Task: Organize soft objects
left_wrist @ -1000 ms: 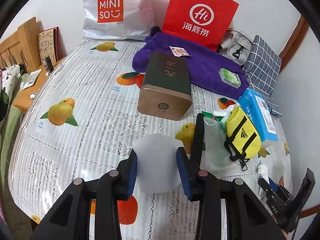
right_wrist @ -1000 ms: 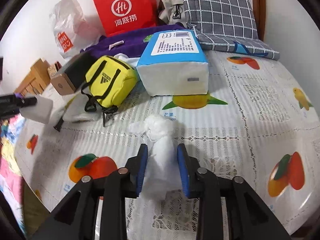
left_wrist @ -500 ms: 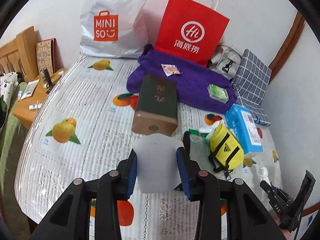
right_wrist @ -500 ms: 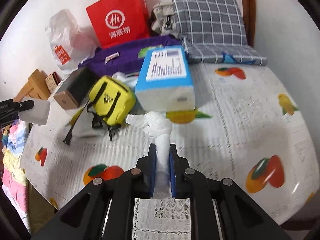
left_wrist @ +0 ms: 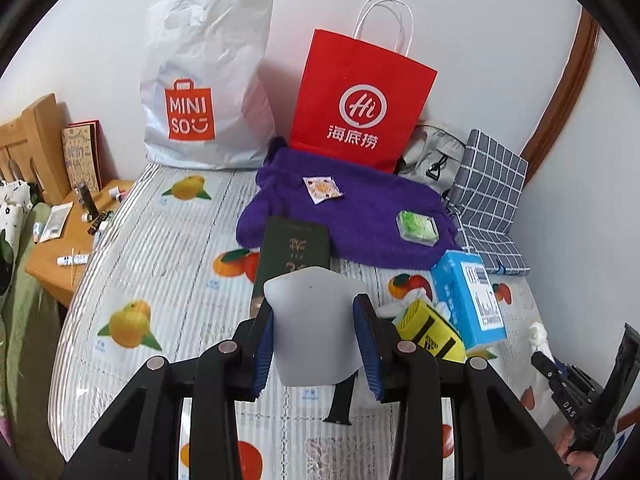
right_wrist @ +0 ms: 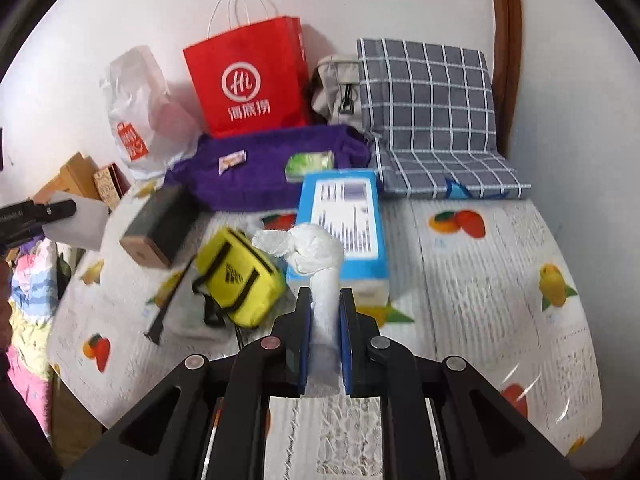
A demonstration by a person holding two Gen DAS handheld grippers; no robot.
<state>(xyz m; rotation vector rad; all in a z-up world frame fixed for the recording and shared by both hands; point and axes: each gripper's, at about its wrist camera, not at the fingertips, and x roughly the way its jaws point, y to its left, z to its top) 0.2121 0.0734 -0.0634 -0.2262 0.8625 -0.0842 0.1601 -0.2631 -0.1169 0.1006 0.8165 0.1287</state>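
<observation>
Right tool (right_wrist: 325,320) clamped on white crumpled bag (right_wrist: 316,252), left tool (left_wrist: 316,344) clamped on pale pad (left_wrist: 314,328); both clear of the bed (right_wrist: 500,280), red bag (right_wrist: 248,80) straight ahead.

Left gripper (left_wrist: 316,344) clamps pale grey soft pad (left_wrist: 314,328) above fruit-print bed cover (left_wrist: 160,264).

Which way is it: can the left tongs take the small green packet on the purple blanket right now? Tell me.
Probably not yet. The left tongs are shut on a pale grey pad, so they are occupied. The green packet itself lies uncovered on the purple blanket.
</observation>
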